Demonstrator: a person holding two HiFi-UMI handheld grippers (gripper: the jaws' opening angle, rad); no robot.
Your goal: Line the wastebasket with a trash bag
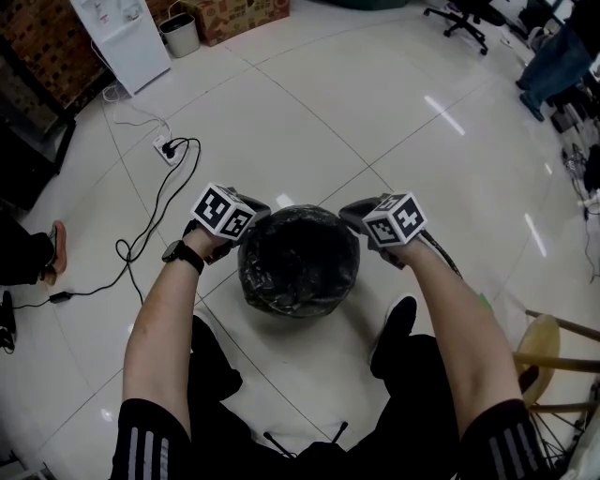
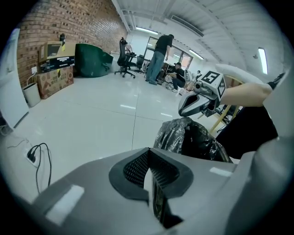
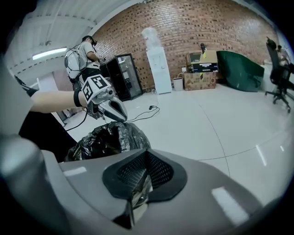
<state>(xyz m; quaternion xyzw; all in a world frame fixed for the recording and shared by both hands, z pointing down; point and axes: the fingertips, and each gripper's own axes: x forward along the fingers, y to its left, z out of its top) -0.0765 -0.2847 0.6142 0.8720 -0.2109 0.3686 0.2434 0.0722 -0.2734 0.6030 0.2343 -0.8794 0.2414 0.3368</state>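
The left tool (image 2: 149, 160) is closed tight on a dark, glossy sliver of trash bag (image 1: 298, 258) at the bag's left rim. The right tool (image 3: 146, 160) is clamped on crinkled film at the right rim. The black bag sits on the white tiled floor (image 1: 309, 122) between the person's feet, mouth open, draped over the wastebasket and hiding it. Open floor lies ahead; a power strip (image 1: 169, 148) lies to the left and a wooden stool (image 1: 544, 347) stands to the right.

Power strip (image 1: 167, 148) with black cable lay at 10 o'clock; water dispenser (image 1: 122, 37) stood at 11; office chair (image 1: 462, 19) at 1; wooden stool (image 1: 541, 345) at 4.
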